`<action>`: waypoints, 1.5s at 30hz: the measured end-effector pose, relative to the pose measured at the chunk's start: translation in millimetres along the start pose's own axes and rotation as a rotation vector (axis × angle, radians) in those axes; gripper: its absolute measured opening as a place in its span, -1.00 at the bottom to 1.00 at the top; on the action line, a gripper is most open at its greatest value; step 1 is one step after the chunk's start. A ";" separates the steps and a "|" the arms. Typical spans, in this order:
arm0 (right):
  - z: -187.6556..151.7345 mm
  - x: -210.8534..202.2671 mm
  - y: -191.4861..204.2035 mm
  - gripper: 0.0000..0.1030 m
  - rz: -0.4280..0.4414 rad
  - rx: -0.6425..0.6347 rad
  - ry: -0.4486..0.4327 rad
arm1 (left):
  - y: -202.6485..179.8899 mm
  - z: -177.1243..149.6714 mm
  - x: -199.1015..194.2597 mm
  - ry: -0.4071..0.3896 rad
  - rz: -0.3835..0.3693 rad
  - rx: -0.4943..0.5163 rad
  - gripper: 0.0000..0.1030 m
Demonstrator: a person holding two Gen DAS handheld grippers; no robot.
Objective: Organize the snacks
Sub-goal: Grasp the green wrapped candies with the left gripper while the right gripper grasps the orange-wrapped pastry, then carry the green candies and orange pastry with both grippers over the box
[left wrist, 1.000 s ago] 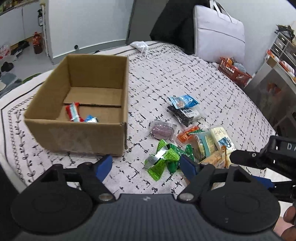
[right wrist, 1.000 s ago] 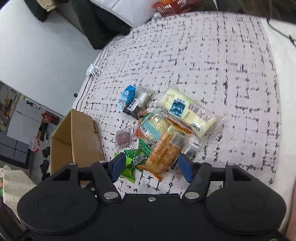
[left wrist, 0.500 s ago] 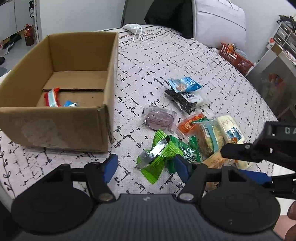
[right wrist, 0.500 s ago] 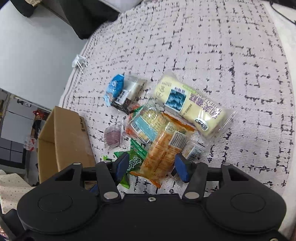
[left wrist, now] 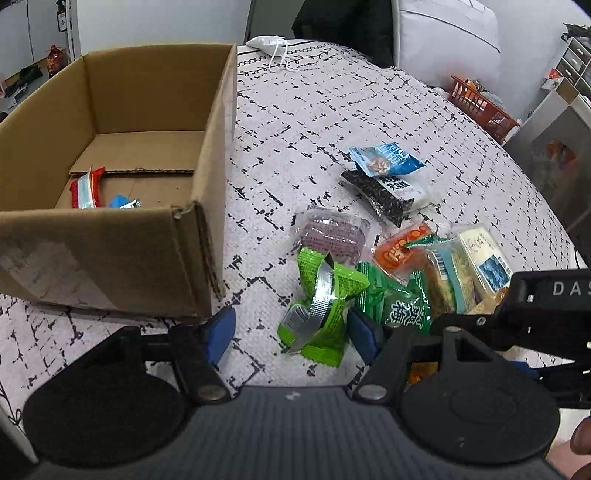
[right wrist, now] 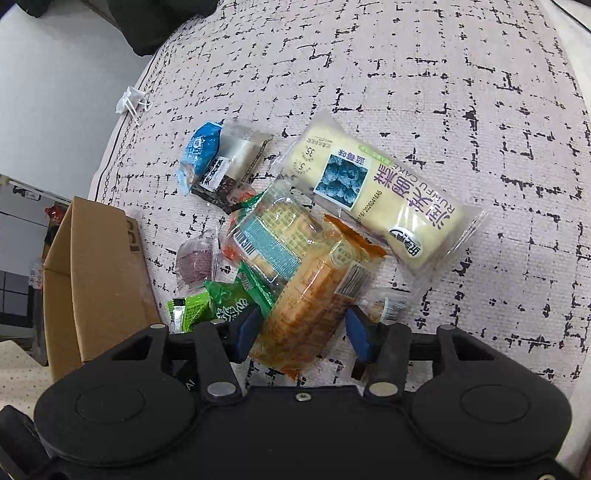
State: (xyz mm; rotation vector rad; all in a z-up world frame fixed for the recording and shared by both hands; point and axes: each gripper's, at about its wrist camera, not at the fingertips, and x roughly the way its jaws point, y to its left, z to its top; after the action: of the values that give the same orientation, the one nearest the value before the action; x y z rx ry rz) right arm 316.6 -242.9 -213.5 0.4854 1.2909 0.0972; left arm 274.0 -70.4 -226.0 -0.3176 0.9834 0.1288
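Observation:
A snack pile lies on the patterned cloth (left wrist: 295, 122) right of an open cardboard box (left wrist: 147, 240), which holds a red packet (left wrist: 86, 186) and a small blue one (left wrist: 122, 202). My left gripper (left wrist: 291, 334) hangs low over a light green packet (left wrist: 325, 295). Its jaws are closing with that packet between them, the pads clear of it. My right gripper (right wrist: 303, 330) straddles the near end of an orange packet (right wrist: 306, 306), its jaws closing too and the pads not pressing. A yellow cake packet (right wrist: 373, 188) and a dark green packet (left wrist: 399, 299) lie alongside.
Also in the pile are a blue packet (left wrist: 384, 158), a black seed packet (left wrist: 388, 192) and a purple cake (left wrist: 332, 232). A white face mask (left wrist: 269, 44) lies at the far edge. A red basket (left wrist: 480, 103) and a white bag (left wrist: 443, 33) stand beyond.
Both grippers have come down closer to the snack pile, and their jaws have narrowed. The light green and orange packets now sit between the fingers. No snack has moved.

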 end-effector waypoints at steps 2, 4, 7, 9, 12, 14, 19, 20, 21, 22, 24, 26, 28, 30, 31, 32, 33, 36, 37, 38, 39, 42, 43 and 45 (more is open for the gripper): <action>0.5 0.3 0.6 -0.05 0.001 -0.004 -0.005 | -0.7 0.5 -0.5 -0.007 0.008 -0.001 -0.14; 1.5 -0.1 1.7 -0.08 0.002 -0.005 -0.009 | -0.7 2.1 -0.1 -0.007 0.011 -0.005 -0.30; 1.4 -2.4 5.0 -0.11 0.012 -0.017 -0.017 | -0.1 2.9 -1.9 -0.006 0.005 -0.009 -0.45; -0.1 -3.8 7.0 -0.13 0.020 -0.031 -0.028 | -0.1 1.9 -4.8 -0.006 0.002 -0.011 -0.46; -2.4 -5.8 7.8 -0.16 0.029 -0.034 -0.031 | -2.4 0.5 -10.9 -0.013 -0.005 0.000 -0.48; -3.6 -10.6 11.0 -0.17 0.042 -0.044 -0.047 | -4.2 -0.2 -15.6 -0.023 -0.009 0.007 -0.49; -8.5 -21.0 18.6 -0.19 0.067 -0.081 -0.073 | -6.6 -0.9 -28.3 -0.033 -0.011 0.010 -0.49; -9.1 -22.5 19.0 -0.20 0.072 -0.082 -0.078 | -7.1 -0.8 -31.4 -0.036 -0.013 0.012 -0.49; -9.7 -24.5 20.0 -0.20 0.078 -0.086 -0.084 | -7.6 -0.2 -35.5 -0.041 -0.015 0.015 -0.49; -9.9 -26.7 20.8 -0.20 0.083 -0.088 -0.091 | -8.1 0.5 -39.5 -0.047 -0.017 0.020 -0.49; -10.5 -33.1 22.9 -0.21 0.104 -0.092 -0.108 | -8.7 3.4 -48.5 -0.066 -0.021 0.031 -0.49; -12.1 -40.0 25.7 -0.21 0.127 -0.102 -0.126 | -7.9 6.5 -57.1 -0.082 -0.026 0.033 -0.49; -14.0 -45.8 30.5 -0.22 0.144 -0.123 -0.143 | -6.0 9.5 -66.1 -0.099 -0.023 0.031 -0.49; -16.9 -50.7 35.3 -0.22 0.164 -0.142 -0.155 | -4.1 11.9 -74.9 -0.117 -0.020 0.032 -0.49; -18.2 -52.6 37.3 -0.22 0.173 -0.150 -0.160 | -3.1 13.1 -79.8 -0.127 -0.019 0.033 -0.49; -19.5 -54.2 38.9 -0.22 0.187 -0.146 -0.170 | -2.0 14.3 -83.8 -0.135 -0.017 0.034 -0.49; -20.7 -56.2 40.6 -0.22 0.191 -0.151 -0.172 | -0.6 15.7 -88.3 -0.145 -0.014 0.034 -0.49; -22.3 -60.8 45.5 -0.23 0.221 -0.163 -0.191 | 4.4 20.7 -100.4 -0.171 -0.008 0.027 -0.49; -23.0 -63.0 47.3 -0.23 0.230 -0.166 -0.198 | 5.7 22.0 -103.4 -0.178 -0.006 0.027 -0.49; -24.0 -65.5 49.3 -0.23 0.242 -0.172 -0.207 | 7.2 23.3 -107.9 -0.187 -0.004 0.027 -0.49; -24.9 -67.7 50.8 -0.23 0.251 -0.178 -0.215 | 8.9 24.1 -112.0 -0.194 -0.003 0.026 -0.49; -28.9 -72.3 55.1 -0.23 0.262 -0.197 -0.235 | 14.8 26.6 -123.3 -0.216 0.005 0.023 -0.49; -29.7 -72.8 56.0 -0.24 0.266 -0.201 -0.236 | 17.5 27.8 -126.4 -0.220 0.008 0.017 -0.49; -31.1 -75.3 58.1 -0.24 0.285 -0.205 -0.245 | 22.1 30.2 -131.4 -0.229 0.015 0.010 -0.49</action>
State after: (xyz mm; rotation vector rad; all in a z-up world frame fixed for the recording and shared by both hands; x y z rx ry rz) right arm 277.3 -207.1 -128.8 0.4857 0.9543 0.3926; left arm 220.1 -35.1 -105.5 -0.2794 0.7591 0.1705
